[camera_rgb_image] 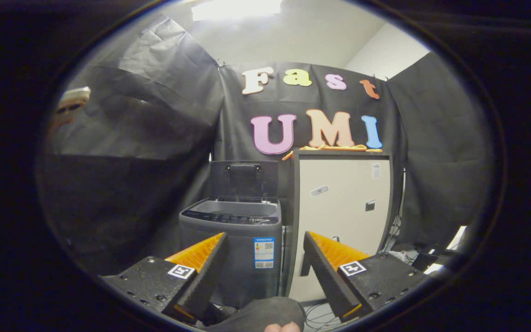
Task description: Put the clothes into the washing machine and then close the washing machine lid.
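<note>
In the gripper view, the gripper has its fingers spread wide, holding nothing. Beyond them stands the dark grey top-loading washing machine, its lid raised upright, just beside a tall cream cabinet. A dark grey cloth lies low between the fingers

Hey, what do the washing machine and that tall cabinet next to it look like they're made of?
Washing machine: likely dark grey painted metal or plastic, with a smooth matte body and a glossier top panel; its lid stands raised. Cabinet: a flat, off-white front, possibly laminate or painted metal, in a dark frame; the look leaves it open. The gripper hangs open ahead of both, holding nothing.
</note>
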The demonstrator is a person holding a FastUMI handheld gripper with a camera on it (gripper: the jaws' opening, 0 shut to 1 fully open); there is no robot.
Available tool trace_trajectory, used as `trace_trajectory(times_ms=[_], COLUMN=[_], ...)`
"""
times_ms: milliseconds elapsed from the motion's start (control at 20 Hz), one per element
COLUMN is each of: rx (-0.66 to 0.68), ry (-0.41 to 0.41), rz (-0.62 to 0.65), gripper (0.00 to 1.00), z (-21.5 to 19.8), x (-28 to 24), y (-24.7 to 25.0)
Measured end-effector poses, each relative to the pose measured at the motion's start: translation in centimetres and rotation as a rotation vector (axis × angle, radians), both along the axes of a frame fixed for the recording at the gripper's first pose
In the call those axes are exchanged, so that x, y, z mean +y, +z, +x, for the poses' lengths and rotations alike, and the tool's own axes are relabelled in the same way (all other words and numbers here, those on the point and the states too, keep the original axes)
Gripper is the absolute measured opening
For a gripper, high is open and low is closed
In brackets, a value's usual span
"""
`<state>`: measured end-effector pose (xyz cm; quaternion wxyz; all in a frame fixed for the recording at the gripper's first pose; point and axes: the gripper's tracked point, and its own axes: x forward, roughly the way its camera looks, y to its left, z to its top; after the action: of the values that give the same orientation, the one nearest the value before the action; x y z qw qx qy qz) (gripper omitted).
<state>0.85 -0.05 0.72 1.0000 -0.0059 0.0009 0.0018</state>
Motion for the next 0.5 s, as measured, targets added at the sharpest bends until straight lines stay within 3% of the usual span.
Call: trace_trajectory(times_ms=[500], rx=[0.031], ry=[-0.021], rz=[-0.044], gripper=[0.98], z=[4.1], x=[-1.9], y=[0.3])
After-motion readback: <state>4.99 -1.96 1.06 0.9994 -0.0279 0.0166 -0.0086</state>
